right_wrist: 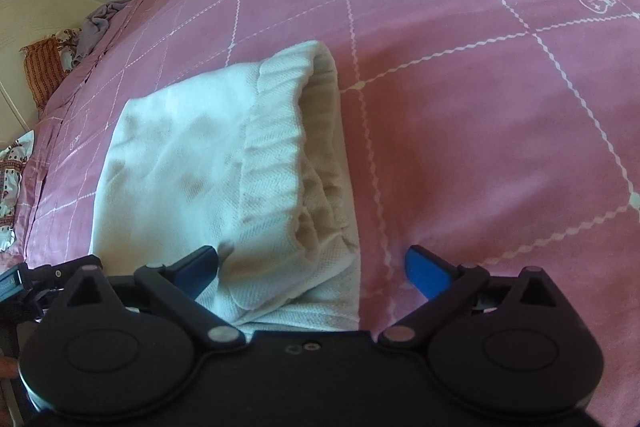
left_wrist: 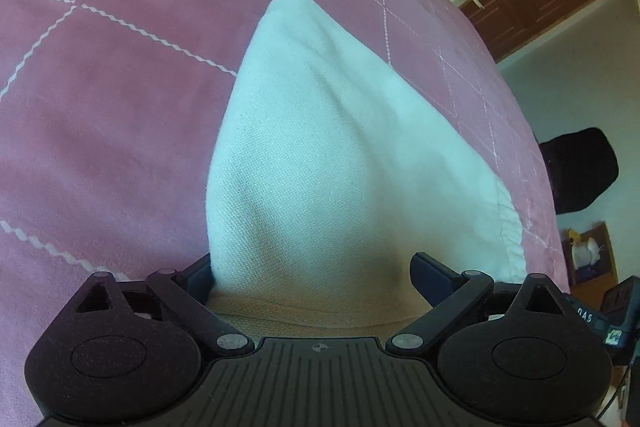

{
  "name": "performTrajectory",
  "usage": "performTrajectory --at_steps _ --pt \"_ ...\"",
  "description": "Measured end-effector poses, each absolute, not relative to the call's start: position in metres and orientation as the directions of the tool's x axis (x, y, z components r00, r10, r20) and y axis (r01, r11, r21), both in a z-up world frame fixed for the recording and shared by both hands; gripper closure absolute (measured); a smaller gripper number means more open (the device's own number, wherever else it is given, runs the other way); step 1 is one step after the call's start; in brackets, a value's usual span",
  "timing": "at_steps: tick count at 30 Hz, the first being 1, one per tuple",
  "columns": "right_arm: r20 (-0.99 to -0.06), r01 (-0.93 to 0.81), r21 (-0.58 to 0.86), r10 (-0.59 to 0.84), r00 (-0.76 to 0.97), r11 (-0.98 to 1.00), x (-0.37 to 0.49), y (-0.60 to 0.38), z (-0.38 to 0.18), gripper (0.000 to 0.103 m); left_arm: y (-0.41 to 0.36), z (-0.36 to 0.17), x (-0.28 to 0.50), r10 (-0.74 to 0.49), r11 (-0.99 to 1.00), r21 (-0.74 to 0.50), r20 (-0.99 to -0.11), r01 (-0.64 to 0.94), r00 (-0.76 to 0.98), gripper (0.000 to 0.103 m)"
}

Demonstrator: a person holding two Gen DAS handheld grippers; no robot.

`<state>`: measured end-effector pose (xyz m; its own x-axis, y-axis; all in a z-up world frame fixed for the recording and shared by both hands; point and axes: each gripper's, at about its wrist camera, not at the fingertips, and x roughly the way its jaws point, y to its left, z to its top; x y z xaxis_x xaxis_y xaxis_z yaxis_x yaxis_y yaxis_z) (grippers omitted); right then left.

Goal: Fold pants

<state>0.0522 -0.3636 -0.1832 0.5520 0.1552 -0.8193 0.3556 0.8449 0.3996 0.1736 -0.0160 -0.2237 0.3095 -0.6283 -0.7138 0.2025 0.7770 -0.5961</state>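
Observation:
The white pants (left_wrist: 320,147) lie folded on the pink bed cover (left_wrist: 100,107). In the left wrist view my left gripper (left_wrist: 312,271) is open, its two fingers spread to either side of the near folded edge of the cloth. In the right wrist view the pants (right_wrist: 192,155) show their ribbed elastic waistband (right_wrist: 288,131) stacked in layers. My right gripper (right_wrist: 312,263) is open, its blue-padded fingers (right_wrist: 428,271) wide apart around the near waistband corner. Neither gripper pinches the cloth.
The pink checked bed cover (right_wrist: 480,87) fills both views. Patterned pillows (right_wrist: 44,67) and a grey cloth (right_wrist: 100,23) lie at the bed's far left. A wooden cabinet (left_wrist: 540,7), a black object (left_wrist: 580,167) and floor are to the right of the bed.

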Motion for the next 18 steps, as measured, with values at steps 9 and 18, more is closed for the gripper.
performTrajectory --at_steps 9,18 --pt "-0.777 0.338 0.515 0.262 0.573 0.788 0.061 -0.368 -0.191 0.041 -0.037 -0.236 0.182 -0.641 0.767 -0.612 -0.709 0.195 0.295 0.036" --pt "-0.772 0.32 0.501 0.248 0.584 0.804 0.064 -0.357 -0.187 0.05 -0.05 -0.216 0.175 -0.591 0.807 -0.532 -0.729 0.255 0.346 0.048"
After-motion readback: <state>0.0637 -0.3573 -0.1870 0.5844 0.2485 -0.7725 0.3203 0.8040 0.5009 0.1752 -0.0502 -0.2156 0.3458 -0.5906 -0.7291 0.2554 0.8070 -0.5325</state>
